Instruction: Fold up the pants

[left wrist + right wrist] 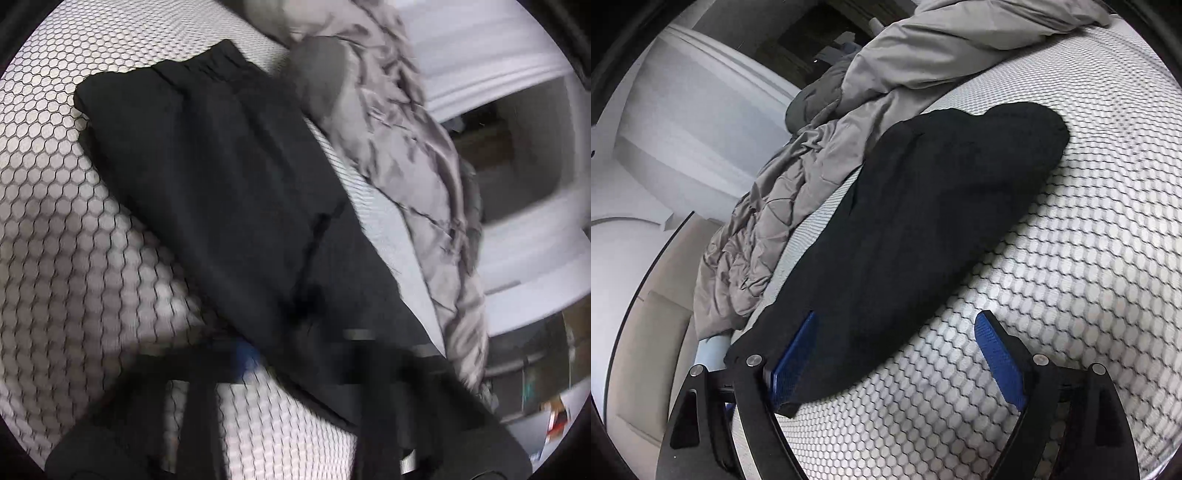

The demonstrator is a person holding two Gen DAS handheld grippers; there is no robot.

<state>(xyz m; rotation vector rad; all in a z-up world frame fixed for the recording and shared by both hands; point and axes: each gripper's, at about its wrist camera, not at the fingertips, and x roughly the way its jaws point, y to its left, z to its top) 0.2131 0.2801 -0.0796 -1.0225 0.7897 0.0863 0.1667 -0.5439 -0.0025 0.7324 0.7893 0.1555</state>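
A: Black pants — laid long on the honeycomb-patterned mattress, already doubled into one narrow strip, waistband at the far end. Grey quilt bunched along the left edge, just beside them.

B: Left gripper?

A: Blurred in its own view; jaws look clenched together, low over the near hem. Can't tell whether any cloth is caught between them.

B: And the right gripper?

A: Jaws spread wide. Left blue pad sits against the hem corner, the other stands clear over bare mattress — nothing grasped.

B: So, the step?

A: Picking up the hem end, I'd judge. Next: right jaws need to close on that corner, then both carry the hem toward the waistband.
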